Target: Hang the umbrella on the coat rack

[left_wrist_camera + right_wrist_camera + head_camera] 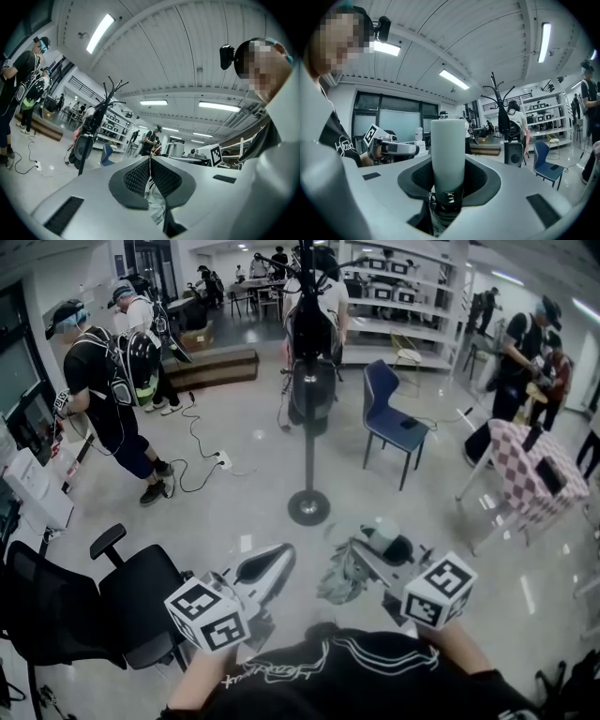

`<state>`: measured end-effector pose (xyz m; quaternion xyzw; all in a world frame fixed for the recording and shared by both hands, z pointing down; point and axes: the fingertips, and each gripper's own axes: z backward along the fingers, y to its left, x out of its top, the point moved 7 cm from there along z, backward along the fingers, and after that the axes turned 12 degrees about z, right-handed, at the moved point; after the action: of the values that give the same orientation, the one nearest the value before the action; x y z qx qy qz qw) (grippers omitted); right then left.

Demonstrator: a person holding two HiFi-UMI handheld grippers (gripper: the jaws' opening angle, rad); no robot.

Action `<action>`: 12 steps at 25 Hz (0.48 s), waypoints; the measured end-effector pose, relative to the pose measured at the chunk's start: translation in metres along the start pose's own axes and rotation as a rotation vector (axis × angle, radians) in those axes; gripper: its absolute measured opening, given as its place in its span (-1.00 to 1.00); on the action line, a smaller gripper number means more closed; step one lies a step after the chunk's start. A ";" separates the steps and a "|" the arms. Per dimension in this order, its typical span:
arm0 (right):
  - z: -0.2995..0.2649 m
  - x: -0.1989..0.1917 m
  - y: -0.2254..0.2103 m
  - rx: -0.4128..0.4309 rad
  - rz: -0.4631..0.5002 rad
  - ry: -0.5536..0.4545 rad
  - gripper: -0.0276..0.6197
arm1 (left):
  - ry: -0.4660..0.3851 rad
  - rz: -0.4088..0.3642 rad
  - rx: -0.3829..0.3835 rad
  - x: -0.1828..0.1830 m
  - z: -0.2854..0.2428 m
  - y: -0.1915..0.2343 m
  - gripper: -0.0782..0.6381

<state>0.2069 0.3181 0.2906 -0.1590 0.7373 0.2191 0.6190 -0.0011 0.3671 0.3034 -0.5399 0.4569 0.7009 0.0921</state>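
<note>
In the head view, the left gripper [279, 561] and the right gripper [375, 554] are held out low and near the person. The folded umbrella [343, 576] is seen at the right gripper, its crumpled grey fabric lying between the two grippers. The coat rack [309, 427] stands farther off, straight ahead, hung with dark bags [311, 329]. A blue chair [389, 418] is placed to its right.

In the left gripper view, the jaws are seen pressed together, pad against pad. Pale crumpled fabric [155, 202] shows in the gap below the pads; whether it is pinched cannot be told. The coat rack [93, 126] is seen far off to the left.

In the right gripper view, the jaws are clamped on the umbrella's pale handle [447, 150], which is held upright between the pads. The coat rack [499, 108] is seen far to the right, well apart from the umbrella.
</note>
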 end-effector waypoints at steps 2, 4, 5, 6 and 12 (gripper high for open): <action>-0.008 -0.004 -0.007 0.013 -0.014 -0.005 -0.50 | 0.009 0.005 0.017 0.001 -0.004 0.008 -0.77; -0.017 -0.006 -0.017 0.025 -0.022 -0.012 -0.49 | 0.018 0.009 0.031 0.003 -0.012 0.017 -0.77; -0.022 -0.008 -0.023 0.033 -0.023 -0.015 -0.49 | 0.019 0.011 0.038 0.005 -0.017 0.022 -0.77; -0.027 -0.009 -0.029 0.042 -0.025 -0.017 -0.49 | 0.018 0.014 0.044 0.007 -0.022 0.028 -0.77; -0.065 -0.014 -0.075 0.095 -0.032 -0.029 -0.49 | 0.018 0.016 0.077 0.027 -0.064 0.064 -0.77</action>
<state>0.1931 0.2196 0.3034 -0.1382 0.7352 0.1762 0.6398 -0.0086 0.2734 0.3151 -0.5385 0.4886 0.6787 0.1029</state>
